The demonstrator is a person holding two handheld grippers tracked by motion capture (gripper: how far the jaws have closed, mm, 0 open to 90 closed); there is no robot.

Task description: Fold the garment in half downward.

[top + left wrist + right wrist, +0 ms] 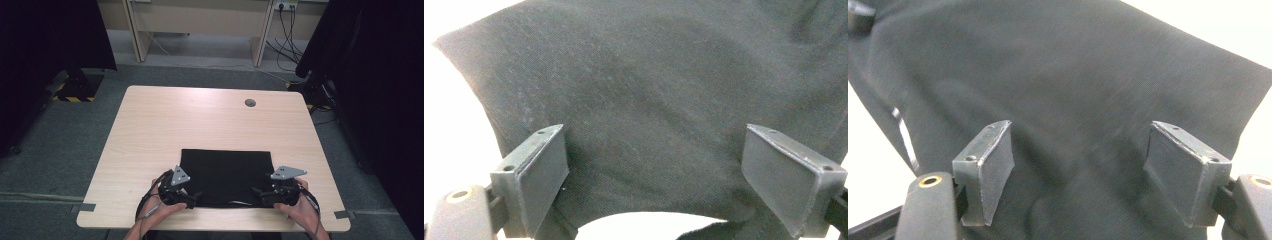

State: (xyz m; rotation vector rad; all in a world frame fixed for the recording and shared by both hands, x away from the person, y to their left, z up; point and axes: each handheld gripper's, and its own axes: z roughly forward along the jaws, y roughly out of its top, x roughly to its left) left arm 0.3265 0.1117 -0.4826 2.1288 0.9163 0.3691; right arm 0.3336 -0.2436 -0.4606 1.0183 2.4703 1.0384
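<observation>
A black cloth (226, 176) lies flat as a rectangle near the table's front edge. My left gripper (194, 199) rests at the cloth's near left corner, jaws pointing right. My right gripper (257, 192) sits at the near right corner, jaws pointing left. In the left gripper view the gripper (654, 185) is open, its jaws wide apart over the dark fabric (659, 95). The right gripper view has that gripper (1093, 175) open too, with the fabric (1073, 85) spread under and beyond its jaws. A small white tag (904, 136) sits near the cloth's edge.
The light wooden table (165, 125) has a round cable hole (250, 103) at the back right. Dark curtains hang at both sides. Cables and a wooden desk frame stand beyond the far edge. A person's hands (300, 212) hold the grippers at the front edge.
</observation>
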